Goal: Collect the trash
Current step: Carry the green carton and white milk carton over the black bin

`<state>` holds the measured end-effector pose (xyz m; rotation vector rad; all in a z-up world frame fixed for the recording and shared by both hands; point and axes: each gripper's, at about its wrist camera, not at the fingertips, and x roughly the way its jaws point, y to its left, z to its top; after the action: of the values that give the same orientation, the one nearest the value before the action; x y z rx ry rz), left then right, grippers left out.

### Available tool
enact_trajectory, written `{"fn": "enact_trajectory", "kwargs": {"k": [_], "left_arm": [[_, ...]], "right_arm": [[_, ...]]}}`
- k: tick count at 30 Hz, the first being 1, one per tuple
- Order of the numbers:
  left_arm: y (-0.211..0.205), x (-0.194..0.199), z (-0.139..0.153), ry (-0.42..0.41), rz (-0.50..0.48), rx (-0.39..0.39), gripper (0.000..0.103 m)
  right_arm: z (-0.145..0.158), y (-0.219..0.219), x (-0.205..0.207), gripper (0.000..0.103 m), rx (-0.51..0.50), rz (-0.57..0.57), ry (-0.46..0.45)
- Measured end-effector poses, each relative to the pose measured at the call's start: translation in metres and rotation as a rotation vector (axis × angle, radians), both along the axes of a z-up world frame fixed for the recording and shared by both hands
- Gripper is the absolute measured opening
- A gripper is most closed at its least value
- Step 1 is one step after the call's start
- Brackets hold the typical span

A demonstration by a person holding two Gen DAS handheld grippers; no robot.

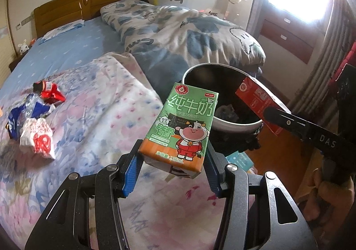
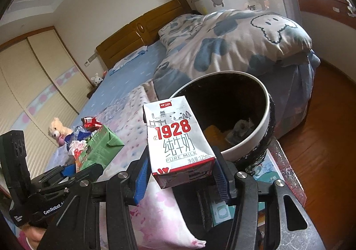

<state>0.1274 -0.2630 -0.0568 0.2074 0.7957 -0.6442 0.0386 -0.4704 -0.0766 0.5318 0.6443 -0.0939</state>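
Two small milk cartons are in the air at once, one in each claw. The left gripper [image 1: 172, 174] pinches a green-and-orange paper milk carton with a cartoon cow [image 1: 180, 127] by its lower end, blue pads pressed on either side, the carton's long axis running up and away from the claw toward the bin. The right gripper [image 2: 181, 179] pinches a white-and-red paper milk carton marked 1928 [image 2: 175, 138] the same way, its top end tilted toward the bin's mouth.

The round black trash bin with a pale rim [image 2: 265, 116] stands on the floor by the near corner of the bed, tipped so its opening faces both claws; a little rubbish already lies inside. From the right claw the bin sits just beyond the carton, slightly to the right. In the left wrist view the red-sided carton [image 1: 259, 105] already reaches across the rim, so I judge the right hand nearer.

More crumpled wrappers in red, blue and white plastic [image 1: 33, 116] wait on the flowered pink quilt [image 1: 100, 105], well apart from the bin, toward the bed's far side.
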Motion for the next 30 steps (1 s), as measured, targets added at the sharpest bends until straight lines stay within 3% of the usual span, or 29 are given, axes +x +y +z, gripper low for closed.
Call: {"fn": "enact_trajectory", "kwargs": {"k": [30], "left_arm": [[-0.069,0.032,0.005,-0.007,-0.062,0.024,0.050]], "right_arm": [[0.006,-0.052,0.030,0.052,-0.037,-0.055,0.039]]}}
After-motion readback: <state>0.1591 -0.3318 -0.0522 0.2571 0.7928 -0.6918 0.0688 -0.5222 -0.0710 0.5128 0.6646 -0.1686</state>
